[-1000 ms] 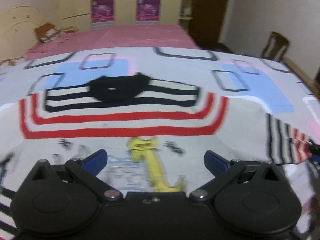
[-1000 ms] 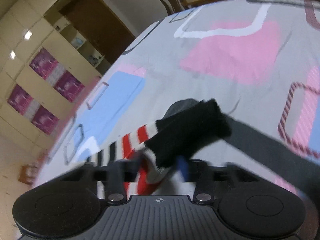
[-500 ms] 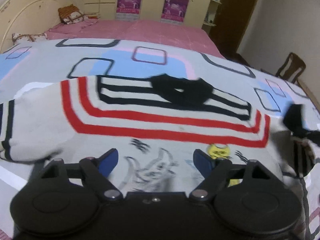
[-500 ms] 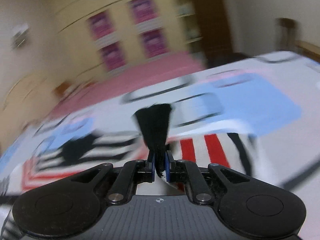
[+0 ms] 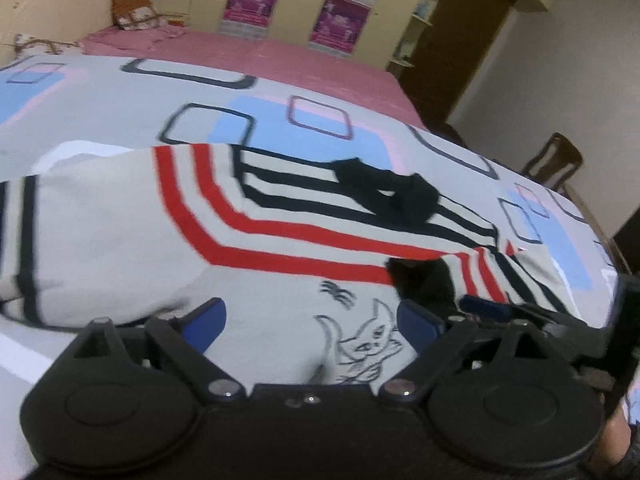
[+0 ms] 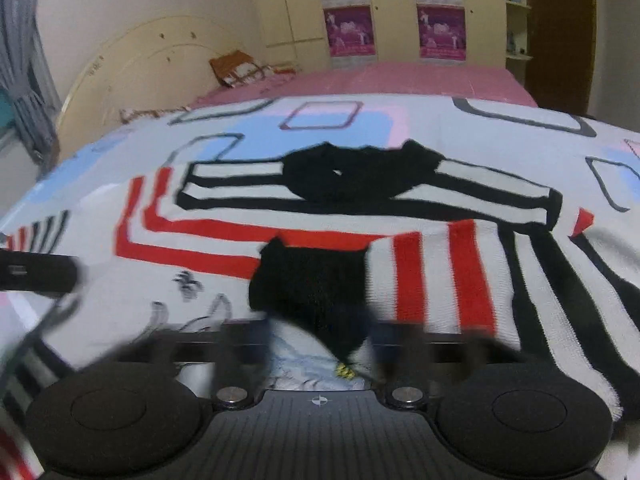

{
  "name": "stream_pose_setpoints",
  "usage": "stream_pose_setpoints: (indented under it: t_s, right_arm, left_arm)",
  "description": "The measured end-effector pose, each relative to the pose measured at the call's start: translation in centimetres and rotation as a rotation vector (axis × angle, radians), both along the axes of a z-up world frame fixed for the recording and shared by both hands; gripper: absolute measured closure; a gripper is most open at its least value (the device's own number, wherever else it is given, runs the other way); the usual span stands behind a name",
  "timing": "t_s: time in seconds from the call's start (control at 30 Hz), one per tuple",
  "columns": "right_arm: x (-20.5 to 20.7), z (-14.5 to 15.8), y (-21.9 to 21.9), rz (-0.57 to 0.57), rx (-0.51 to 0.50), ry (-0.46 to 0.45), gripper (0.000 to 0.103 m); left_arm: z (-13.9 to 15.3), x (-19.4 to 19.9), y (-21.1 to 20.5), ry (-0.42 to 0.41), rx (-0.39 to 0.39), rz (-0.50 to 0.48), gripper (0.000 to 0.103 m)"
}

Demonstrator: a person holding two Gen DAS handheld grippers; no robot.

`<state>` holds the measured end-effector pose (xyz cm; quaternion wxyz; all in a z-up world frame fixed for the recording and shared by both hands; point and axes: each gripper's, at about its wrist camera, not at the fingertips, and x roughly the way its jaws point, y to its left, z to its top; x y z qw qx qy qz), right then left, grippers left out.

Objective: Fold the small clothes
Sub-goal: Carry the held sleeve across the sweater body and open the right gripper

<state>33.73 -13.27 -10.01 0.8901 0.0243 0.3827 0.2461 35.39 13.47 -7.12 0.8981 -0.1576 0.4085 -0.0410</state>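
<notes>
A small cream sweater (image 5: 120, 240) with red and black stripes, a black collar (image 5: 392, 196) and a cat drawing lies flat on the bed. Its right sleeve (image 6: 440, 276), with a black cuff (image 6: 312, 284), is folded across the chest. My left gripper (image 5: 312, 320) is open and empty, low over the sweater's lower front. My right gripper (image 6: 320, 344) is open, its blurred fingers spread on either side of the cuff, which lies loose on the sweater. The right gripper also shows in the left wrist view (image 5: 484, 304) beside the cuff.
The sweater lies on a grey bedspread (image 5: 120, 92) with blue, pink and outlined squares. Behind it are a pink sheet (image 5: 240, 48), a headboard (image 6: 132, 64) and wardrobes. A wooden chair (image 5: 556, 160) stands past the bed's right edge.
My right gripper carried the sleeve cuff over the sweater's chest, set it down and opened. My left gripper stayed open and shifted slightly over the sweater's front.
</notes>
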Motion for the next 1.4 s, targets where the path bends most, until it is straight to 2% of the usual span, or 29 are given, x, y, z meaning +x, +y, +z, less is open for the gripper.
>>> stream_pose_setpoints:
  t_s: [0.03,0.1,0.13,0.17,0.23,0.33,0.4,0.5,0.53,0.57,0.63,0.67,0.77,0.87,0.97,1.07,1.2,1.3,1.37,1.4]
  right_arm:
    - [-0.7,0.4,-0.1,-0.016,-0.013,-0.029,0.024]
    - [-2.3,1.2,-1.7,-0.037,-0.003,-0.022,0.024]
    - [-3.1,1.5,-2.9,-0.054,0.014,-0.009,0.027]
    - [-3.8,1.6,-3.9,-0.074,0.017,-0.004,0.039]
    - [-4.7,2.0,-6.1,-0.137,0.0,0.034,0.049]
    - [-6.0,2.5,-10.6,-0.255,0.012,0.072,0.056]
    - [-6.5,2.4,-13.6,-0.358,0.005,0.083,0.056]
    - [-5.5,2.0,-17.2,-0.475,0.035,0.116,0.056]
    - [-4.8,1.8,-17.8,-0.49,0.059,0.121,0.062]
    - [-4.1,1.7,-18.2,-0.494,0.074,0.121,0.075]
    - [-2.9,1.3,-18.4,-0.484,0.09,0.125,0.083]
    - [-2.4,0.9,-18.4,-0.471,0.084,0.134,0.085]
    - [-2.3,0.7,-17.6,-0.435,0.033,0.122,0.085]
    - [-2.5,0.3,-16.9,-0.418,0.004,0.107,0.085]
    - [-2.6,0.0,-16.3,-0.391,-0.026,0.094,0.085]
    - [-2.6,0.0,-15.8,-0.37,-0.059,0.086,0.085]
    - [-2.4,0.4,-15.7,-0.339,-0.067,0.098,0.085]
    - [-3.6,2.0,-16.4,-0.329,-0.063,0.063,0.085]
    - [-4.4,3.3,-17.2,-0.351,-0.029,0.031,0.085]
    - [-4.4,3.9,-17.4,-0.36,-0.019,0.02,0.085]
  left_arm:
    - [-0.3,0.5,-0.6,0.0,-0.021,-0.022,0.011]
    - [-0.9,1.7,-1.9,-0.002,-0.072,-0.064,0.014]
    - [-1.3,2.4,-2.6,0.004,-0.102,-0.083,0.015]
    - [-1.7,3.0,-3.2,0.011,-0.134,-0.102,0.017]
    - [-2.9,4.6,-4.7,0.038,-0.207,-0.134,0.021]
    - [-4.2,6.4,-6.3,0.071,-0.231,-0.149,0.03]
    - [-4.8,7.5,-7.2,0.082,-0.24,-0.151,0.037]
    - [-5.2,8.7,-8.2,0.086,-0.222,-0.173,0.063]
    - [-5.3,9.1,-8.6,0.09,-0.214,-0.19,0.078]
    - [-5.4,9.3,-8.7,0.094,-0.209,-0.197,0.081]
    - [-4.7,9.3,-8.9,0.072,-0.192,-0.218,0.091]
    - [-3.9,9.0,-8.8,0.047,-0.176,-0.222,0.092]
    - [-1.4,7.9,-6.9,-0.045,-0.149,-0.199,0.093]
    - [0.1,6.6,-2.9,-0.092,-0.087,-0.115,0.093]
    - [-1.7,6.2,-0.7,-0.028,-0.045,-0.099,0.093]
    - [-3.3,5.8,-1.2,0.005,-0.005,-0.117,0.093]
    - [-4.3,5.3,-1.3,0.015,-0.011,-0.099,0.093]
    - [-4.0,4.8,-0.5,0.028,0.016,-0.094,0.071]
    - [-2.5,3.7,-0.1,-0.016,0.095,-0.04,0.048]
    - [-1.8,3.1,-0.2,-0.052,0.128,-0.012,0.046]
